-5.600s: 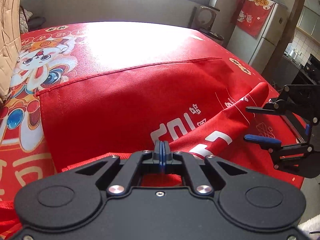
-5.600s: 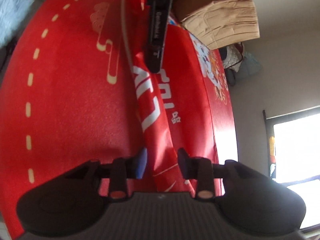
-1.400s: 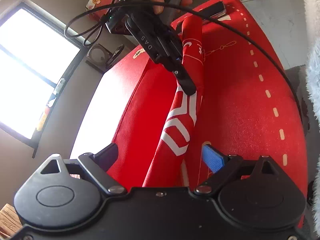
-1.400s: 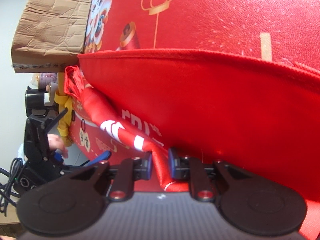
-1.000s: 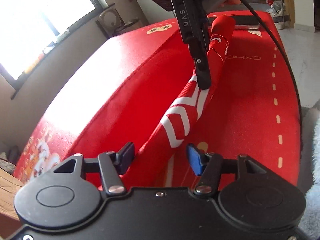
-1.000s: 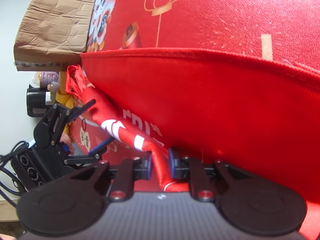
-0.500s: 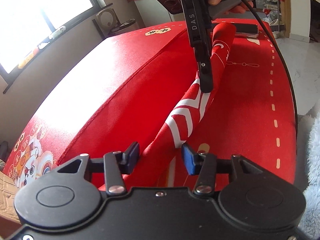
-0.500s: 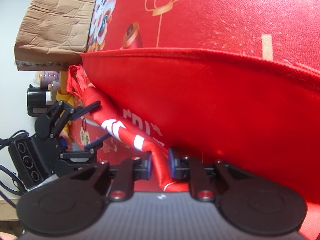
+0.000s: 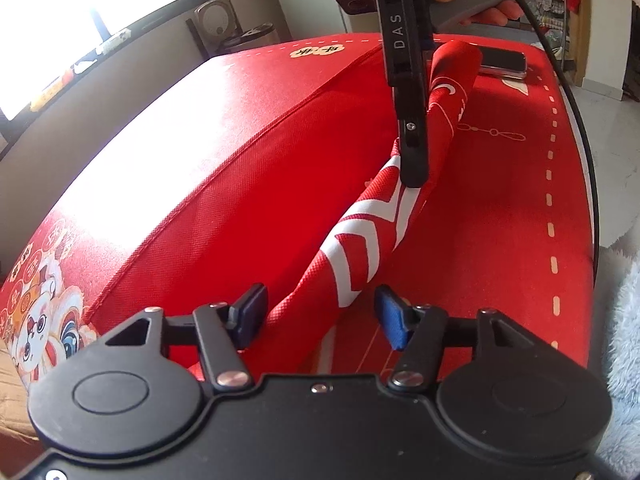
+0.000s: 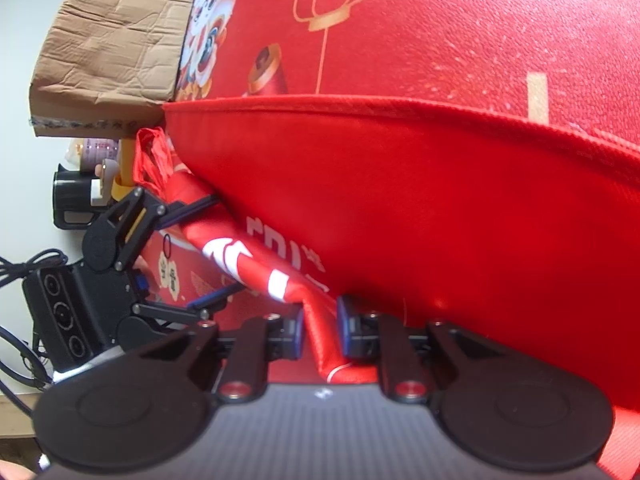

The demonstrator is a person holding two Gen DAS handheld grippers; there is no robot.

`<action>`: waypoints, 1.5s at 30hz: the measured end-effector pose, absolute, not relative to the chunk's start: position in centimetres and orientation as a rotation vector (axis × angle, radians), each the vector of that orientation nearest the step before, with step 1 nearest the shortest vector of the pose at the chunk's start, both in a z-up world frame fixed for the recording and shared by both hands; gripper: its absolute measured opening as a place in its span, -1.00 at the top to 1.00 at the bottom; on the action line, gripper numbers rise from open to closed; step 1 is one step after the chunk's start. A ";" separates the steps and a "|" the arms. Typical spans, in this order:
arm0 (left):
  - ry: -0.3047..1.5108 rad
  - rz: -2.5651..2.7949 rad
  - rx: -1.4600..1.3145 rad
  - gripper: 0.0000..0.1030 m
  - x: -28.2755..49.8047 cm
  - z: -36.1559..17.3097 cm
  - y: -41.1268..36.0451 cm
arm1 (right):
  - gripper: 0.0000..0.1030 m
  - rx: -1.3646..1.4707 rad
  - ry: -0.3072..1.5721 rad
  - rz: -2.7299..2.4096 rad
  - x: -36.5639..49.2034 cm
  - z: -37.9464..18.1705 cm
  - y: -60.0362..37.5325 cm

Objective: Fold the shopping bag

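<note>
The red shopping bag (image 9: 240, 200) with white print lies flat on a red festive tablecloth (image 9: 500, 220). One edge of it is gathered into a raised rolled fold (image 9: 360, 248). My right gripper (image 10: 320, 334) is shut on one end of that fold and shows in the left wrist view as a black finger pressing the roll (image 9: 414, 172). My left gripper (image 9: 320, 316) straddles the other end with its jaws opening. The fabric lies by the left pad, with a gap at the blue right pad. The right wrist view shows the left gripper (image 10: 228, 242) around the fold (image 10: 248, 256).
A cardboard box (image 10: 112, 48) stands at one end of the table, with a black mug (image 10: 72, 200) beyond the edge. A dark phone (image 9: 502, 62) lies at the far end. White fluffy fabric (image 9: 624, 320) lies past the dashed table edge. A cable (image 9: 580, 120) hangs from the right gripper.
The left gripper swung around to face along the fold and its jaws narrowed around it, then widened slightly. The right gripper has stayed shut on the fold without moving.
</note>
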State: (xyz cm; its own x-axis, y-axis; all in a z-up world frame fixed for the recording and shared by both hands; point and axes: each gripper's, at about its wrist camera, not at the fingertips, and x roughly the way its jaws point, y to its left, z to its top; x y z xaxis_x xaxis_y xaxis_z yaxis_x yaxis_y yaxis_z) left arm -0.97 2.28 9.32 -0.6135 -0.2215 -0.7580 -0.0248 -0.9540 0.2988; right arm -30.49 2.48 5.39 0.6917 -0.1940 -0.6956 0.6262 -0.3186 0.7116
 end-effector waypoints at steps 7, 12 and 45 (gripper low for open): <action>-0.300 -2.701 1.331 0.29 -0.5 9.6 1.3 | 0.71 1.701 0.355 -0.853 -30.4 5.5 2.4; 0.490 -2.737 1.372 0.35 0.2 10.5 -4.8 | 0.70 1.680 0.370 -0.852 -30.2 5.8 2.4; 1.136 -2.383 1.365 0.32 0.1 9.7 -11.5 | -0.84 1.491 0.180 -0.759 -28.4 6.6 4.0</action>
